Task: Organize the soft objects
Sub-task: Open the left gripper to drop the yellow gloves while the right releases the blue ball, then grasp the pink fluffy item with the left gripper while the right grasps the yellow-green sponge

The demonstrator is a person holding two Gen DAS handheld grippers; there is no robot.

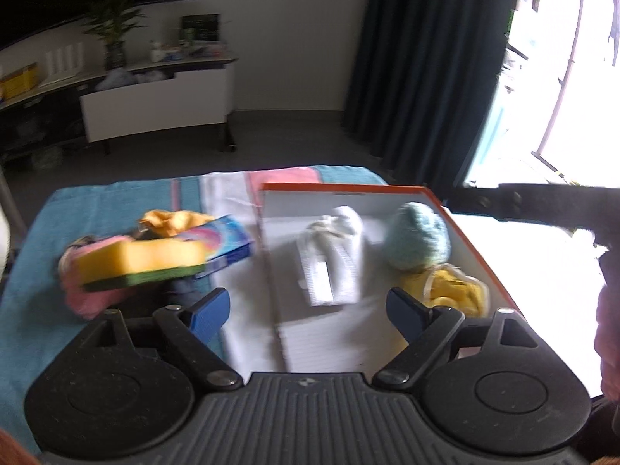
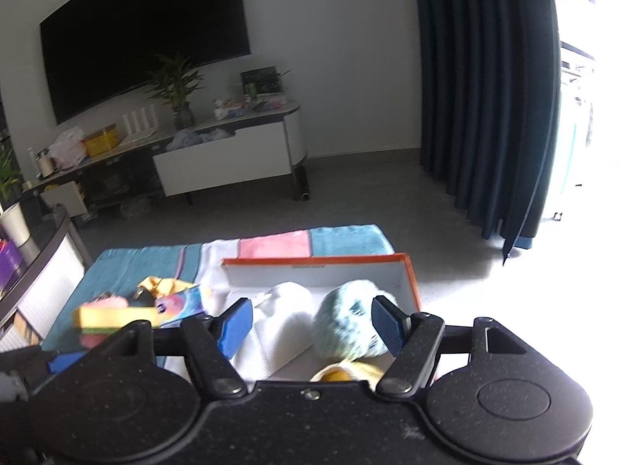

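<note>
Writing on the orange-rimmed box (image 2: pixel 412 279) blurs past reading.

Box (image 1: pixel 478 240) — orange rim; towel (image 1: pixel 97 201) — teal, pink, white.

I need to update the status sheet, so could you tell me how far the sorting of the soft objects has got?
Partly done. The orange-rimmed box already holds a white rolled cloth, a fuzzy blue-green ball and a yellow item. Nothing is in hand: left gripper and right gripper are both open and empty. The sponge and the pile around it wait on the towel.
</note>
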